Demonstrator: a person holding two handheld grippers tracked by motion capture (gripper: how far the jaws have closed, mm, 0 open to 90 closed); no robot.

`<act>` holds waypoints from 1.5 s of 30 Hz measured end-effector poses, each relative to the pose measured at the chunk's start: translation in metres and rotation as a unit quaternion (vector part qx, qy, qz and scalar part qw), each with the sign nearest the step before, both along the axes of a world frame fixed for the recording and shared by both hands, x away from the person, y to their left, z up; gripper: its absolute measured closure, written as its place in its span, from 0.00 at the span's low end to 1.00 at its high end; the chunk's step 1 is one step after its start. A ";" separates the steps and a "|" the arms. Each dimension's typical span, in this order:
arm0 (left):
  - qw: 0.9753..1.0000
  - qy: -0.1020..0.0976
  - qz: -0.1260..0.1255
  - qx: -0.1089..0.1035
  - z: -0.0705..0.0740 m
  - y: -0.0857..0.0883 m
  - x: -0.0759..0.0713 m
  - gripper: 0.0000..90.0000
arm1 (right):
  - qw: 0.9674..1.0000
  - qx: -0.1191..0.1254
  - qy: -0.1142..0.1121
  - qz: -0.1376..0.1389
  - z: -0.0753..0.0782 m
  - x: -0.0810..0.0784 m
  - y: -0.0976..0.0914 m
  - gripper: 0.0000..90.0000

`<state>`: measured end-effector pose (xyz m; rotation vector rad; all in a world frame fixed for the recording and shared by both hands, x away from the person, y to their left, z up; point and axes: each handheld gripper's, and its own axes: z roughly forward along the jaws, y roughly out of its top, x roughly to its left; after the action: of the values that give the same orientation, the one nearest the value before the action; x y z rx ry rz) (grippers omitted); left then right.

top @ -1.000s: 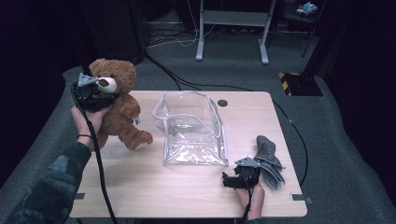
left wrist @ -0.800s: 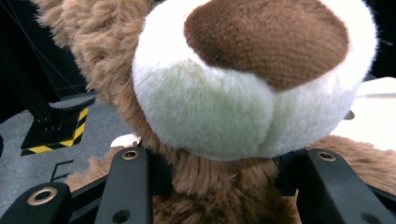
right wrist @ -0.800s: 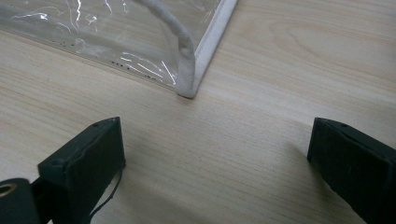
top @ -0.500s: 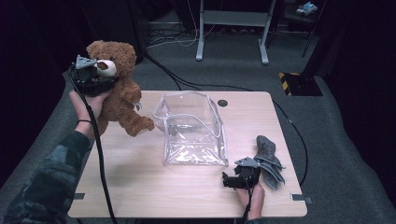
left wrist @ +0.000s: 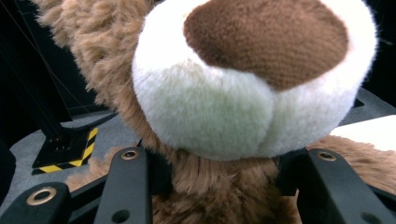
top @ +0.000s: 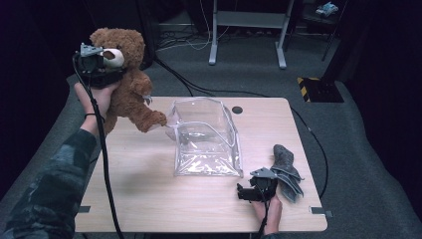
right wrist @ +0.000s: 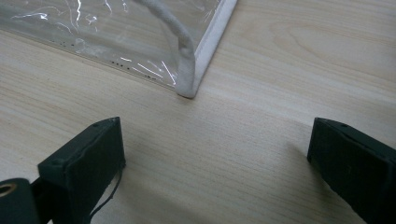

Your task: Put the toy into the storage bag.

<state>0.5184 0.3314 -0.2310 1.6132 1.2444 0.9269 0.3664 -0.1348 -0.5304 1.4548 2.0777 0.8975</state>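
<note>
A brown teddy bear (top: 130, 94) with a white muzzle hangs in the air over the table's far left corner. My left gripper (top: 105, 67) is shut on it just under the head, held up by a hand. In the left gripper view the muzzle (left wrist: 252, 93) looms above the left gripper (left wrist: 224, 161), whose jaws press into the fur at the neck. A clear plastic bag (top: 204, 137) with white edging lies open at mid-table. My right gripper (top: 244, 193) rests on the table near the front right, open, with the bag's corner (right wrist: 189, 88) just ahead of the right gripper (right wrist: 215, 154).
A crumpled grey cloth (top: 284, 164) lies right of the right gripper. The wooden table (top: 149, 194) has a small black round hole (top: 237, 109) at its far edge. A yellow-and-black striped block (top: 318, 84) and a metal stand (top: 249, 30) are on the floor beyond.
The left hand has lifted the bear upward and slightly away; its feet have come off the table. The right gripper has stayed put.
</note>
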 end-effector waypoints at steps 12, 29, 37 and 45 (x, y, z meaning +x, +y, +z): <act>1.000 -0.017 -0.010 0.001 0.021 -0.023 0.007 0.59 | 1.000 0.000 0.000 0.001 0.000 0.000 0.000 0.04; 0.999 -0.017 -0.040 -0.003 0.024 -0.073 0.023 0.59 | 1.000 0.000 0.000 0.002 0.000 0.000 0.000 0.04; 0.998 -0.016 -0.054 -0.004 0.020 -0.098 0.029 0.58 | 1.000 0.000 0.002 0.003 0.000 0.000 0.000 0.04; 0.997 -0.015 -0.075 -0.003 0.015 -0.126 0.034 0.58 | 1.000 0.000 0.001 0.003 0.000 0.000 0.000 0.04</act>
<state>0.5522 0.2054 -0.2164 1.6571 1.0886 0.8499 0.3663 -0.1349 -0.5303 1.4502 2.0843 0.8986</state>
